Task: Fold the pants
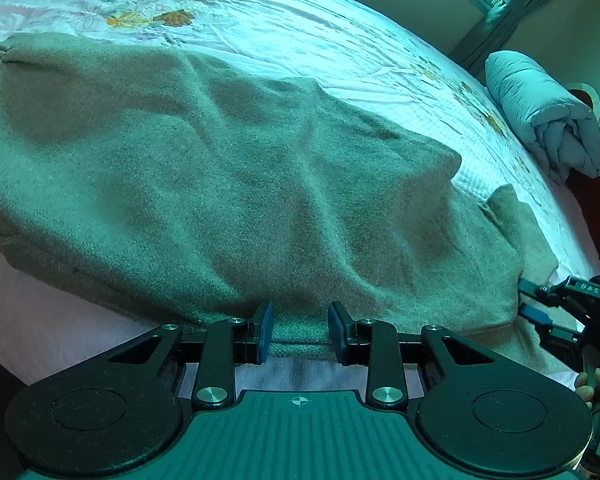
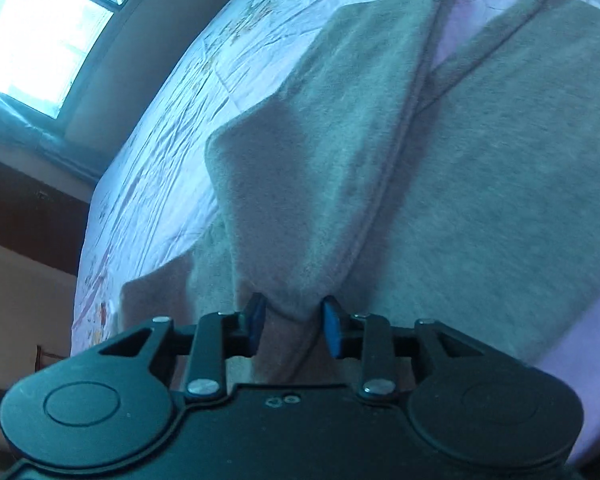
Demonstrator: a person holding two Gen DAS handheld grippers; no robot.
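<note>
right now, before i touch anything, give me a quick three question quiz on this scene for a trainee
1. True or false: the pants lie on a bare wooden table.
2. What sits past the edge of the floral bed sheet? A) rolled pale-blue quilt B) laundry basket C) stack of books
3. Fill in: the fold between the right gripper's blue pads belongs to the ___.
Key: 1 false, they lie on the bed sheet; 2 A; 3 pants.
</note>
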